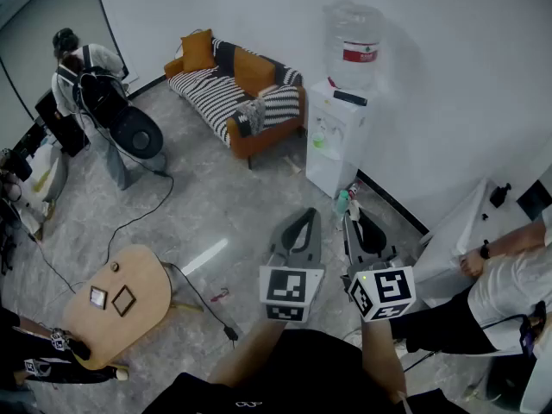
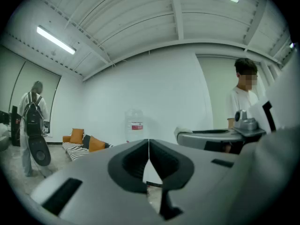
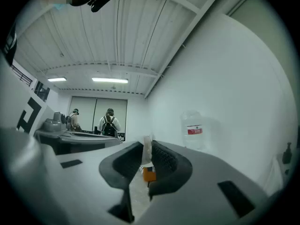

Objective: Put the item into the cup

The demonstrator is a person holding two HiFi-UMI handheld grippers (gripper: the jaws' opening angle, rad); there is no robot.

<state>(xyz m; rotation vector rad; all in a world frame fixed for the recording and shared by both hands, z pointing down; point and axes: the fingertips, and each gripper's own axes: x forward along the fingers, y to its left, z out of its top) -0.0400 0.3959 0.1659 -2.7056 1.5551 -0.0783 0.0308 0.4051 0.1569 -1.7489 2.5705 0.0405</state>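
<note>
Only one piece of print stands out: the red label [image 1: 360, 55] on the single water bottle [image 1: 354, 26] atop the white water dispenser [image 1: 335, 136], and its white lettering is too small to read. Each of the two marker cubes [image 1: 291, 293] shows black-and-white square patterns, not words.

Two grippers are raised on the near side of the dispenser. The right gripper [image 1: 350, 218] is just in front of it, and the left gripper [image 2: 149, 146] is a little further to the dispenser's left. One sofa [image 1: 233, 102] with striped upholstery and two orange cushions [image 1: 254, 71] sits to the left of the dispenser against the same wall. One round wooden table [image 1: 148, 276] stands well apart from the dispenser, across the floor, with two small framed squares on it.

The left gripper's jaws meet tip to tip, with nothing between them. The right gripper's jaws are clamped on the item [image 3: 146, 153], a thin pale piece standing upright between the pads near the tips, with an orange part showing just below it. In the right gripper view the bottle appears to the right of the held item.
</note>
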